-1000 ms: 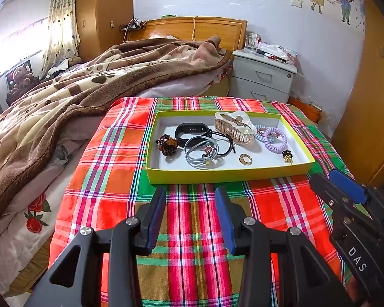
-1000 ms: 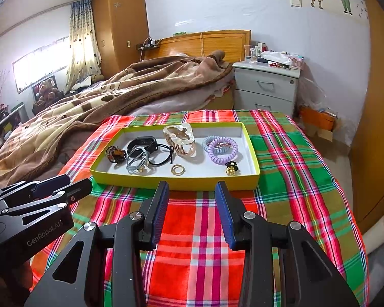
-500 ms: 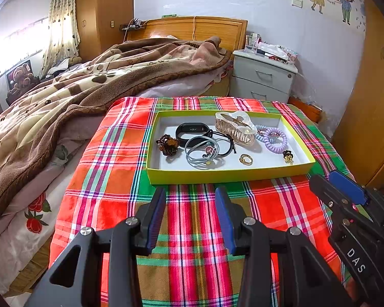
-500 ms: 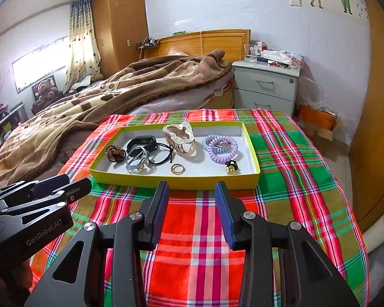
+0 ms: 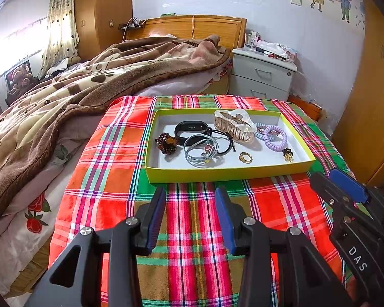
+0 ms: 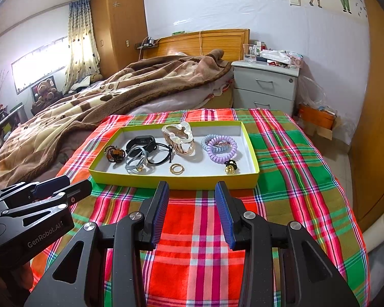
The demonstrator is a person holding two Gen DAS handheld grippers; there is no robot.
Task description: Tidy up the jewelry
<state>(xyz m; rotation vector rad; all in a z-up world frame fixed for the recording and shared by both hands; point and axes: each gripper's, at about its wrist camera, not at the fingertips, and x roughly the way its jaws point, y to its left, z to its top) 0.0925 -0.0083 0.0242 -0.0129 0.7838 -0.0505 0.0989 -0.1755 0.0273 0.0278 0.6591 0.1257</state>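
Yellow-green shallow tray with a white floor sits on the plaid cloth, holding a pearly claw clip, a black band, grey hair ties, lilac coil ties, a gold ring and a beaded scrunchie. Left gripper and right gripper both hover short of the tray, jaws apart, nothing between them. Only the right wrist view shows an orange box on the floor by the nightstand
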